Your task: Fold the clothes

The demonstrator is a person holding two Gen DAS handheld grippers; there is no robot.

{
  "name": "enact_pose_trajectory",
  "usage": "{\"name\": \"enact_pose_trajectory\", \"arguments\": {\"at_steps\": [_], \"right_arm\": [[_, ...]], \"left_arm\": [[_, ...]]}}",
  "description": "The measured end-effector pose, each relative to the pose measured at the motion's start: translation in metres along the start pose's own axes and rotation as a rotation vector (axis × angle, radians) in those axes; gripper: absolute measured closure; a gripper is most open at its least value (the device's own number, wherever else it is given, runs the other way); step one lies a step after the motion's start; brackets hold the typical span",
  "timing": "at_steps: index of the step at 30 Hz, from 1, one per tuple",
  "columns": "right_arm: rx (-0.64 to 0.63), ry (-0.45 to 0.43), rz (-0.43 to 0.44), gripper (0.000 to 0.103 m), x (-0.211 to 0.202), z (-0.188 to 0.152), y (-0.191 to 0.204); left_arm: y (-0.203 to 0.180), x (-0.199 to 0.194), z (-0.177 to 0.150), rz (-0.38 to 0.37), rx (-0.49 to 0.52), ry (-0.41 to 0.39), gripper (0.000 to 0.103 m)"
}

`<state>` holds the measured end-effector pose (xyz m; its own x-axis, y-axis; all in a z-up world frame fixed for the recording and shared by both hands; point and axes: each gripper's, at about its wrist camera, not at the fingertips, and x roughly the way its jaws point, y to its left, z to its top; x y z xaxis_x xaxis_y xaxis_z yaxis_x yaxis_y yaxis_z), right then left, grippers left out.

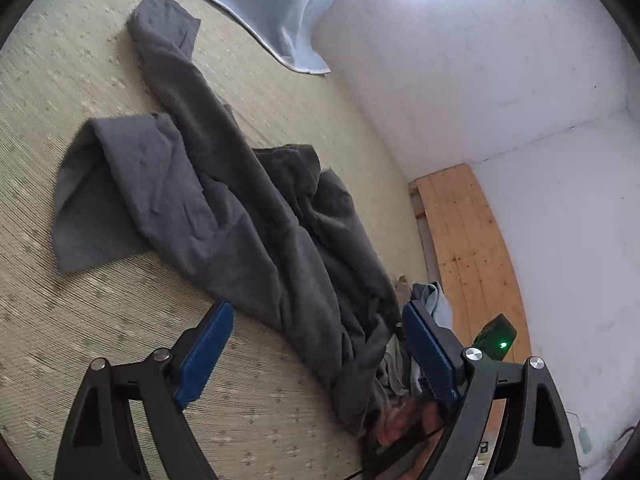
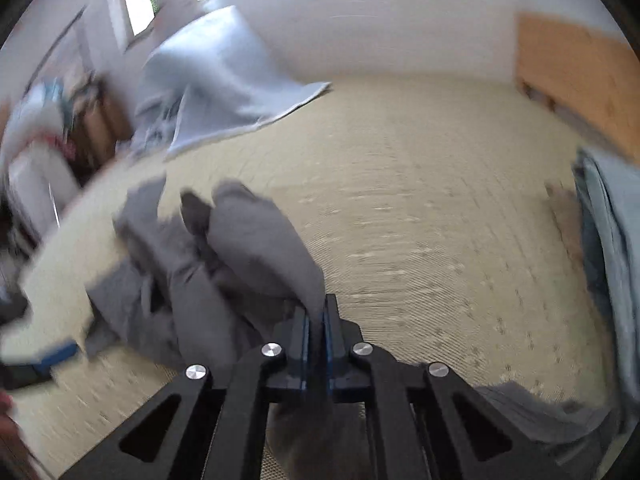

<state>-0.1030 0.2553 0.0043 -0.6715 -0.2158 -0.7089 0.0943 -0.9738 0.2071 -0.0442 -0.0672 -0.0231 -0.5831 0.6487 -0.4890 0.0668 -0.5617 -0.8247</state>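
While gray garment (image 1: 224, 200) sprawls, pale sheet (image 1: 280, 12) beyond, wooden board (image 1: 468, 240) aside

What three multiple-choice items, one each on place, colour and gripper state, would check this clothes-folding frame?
1. Where does the grey garment lie?
A. spread crumpled on the beige patterned bedspread
B. hung on the white wall
C. draped over the wooden board

2. What colour are the left gripper pads?
A. red
B. blue
C. yellow

3. How does the right gripper stand?
A. wide open above the cloth
B. out of view
C. shut on the grey garment

Key: 1 A, the cloth sprawls over the bedspread; 2 B, both pads show blue; 3 C, its fingers pinch a grey fold.
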Motion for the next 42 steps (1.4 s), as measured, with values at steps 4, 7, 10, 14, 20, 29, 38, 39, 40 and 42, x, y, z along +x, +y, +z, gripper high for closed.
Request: {"name": "enact_pose_trajectory", "arguments": {"at_steps": [4, 7, 10, 14, 20, 29, 38, 39, 40, 42], "right_arm": [[0.112, -0.041, 0.102, 0.100, -0.023, 0.006, -0.026], [0.082, -0.078, 0.188, 0.100, -0.045, 0.009, -0.023], [-0.001, -0.090, 0.265, 0.100, -0.063, 0.004, -0.008], [-0.153, -0.031, 0.436, 0.100, -0.083, -0.025, 0.027], [-0.469, 0.161, 0.641, 0.097, -0.096, -0.085, 0.083], [-0.604, 0.258, 0.623, 0.046, -0.111, -0.099, 0.053], [-0.226, 0.052, 0.403, 0.034, -0.121, -0.051, -0.044], [-0.195, 0.046, 0.383, 0.034, -0.119, -0.047, -0.053], [-0.162, 0.039, 0.367, 0.034, -0.118, -0.043, -0.058], [-0.108, 0.025, 0.345, 0.034, -0.116, -0.036, -0.064]], "left_arm": [[-0.011, 0.009, -0.005, -0.049, 0.008, 0.001, 0.014], [-0.021, 0.015, -0.007, -0.108, 0.016, 0.016, 0.014], [-0.031, 0.022, -0.007, -0.162, 0.035, 0.058, 0.014], [-0.041, 0.024, -0.005, -0.145, 0.100, 0.088, 0.014], [-0.046, 0.027, -0.013, -0.032, 0.209, 0.153, 0.014], [-0.084, 0.032, -0.053, 0.121, 0.547, 0.190, 0.014], [-0.096, 0.061, -0.104, 0.343, 0.852, 0.267, 0.014], [-0.096, 0.062, -0.108, 0.357, 0.869, 0.268, 0.016], [-0.094, 0.062, -0.108, 0.379, 0.877, 0.268, 0.022], [-0.090, 0.062, -0.108, 0.434, 0.885, 0.258, 0.051]]}}
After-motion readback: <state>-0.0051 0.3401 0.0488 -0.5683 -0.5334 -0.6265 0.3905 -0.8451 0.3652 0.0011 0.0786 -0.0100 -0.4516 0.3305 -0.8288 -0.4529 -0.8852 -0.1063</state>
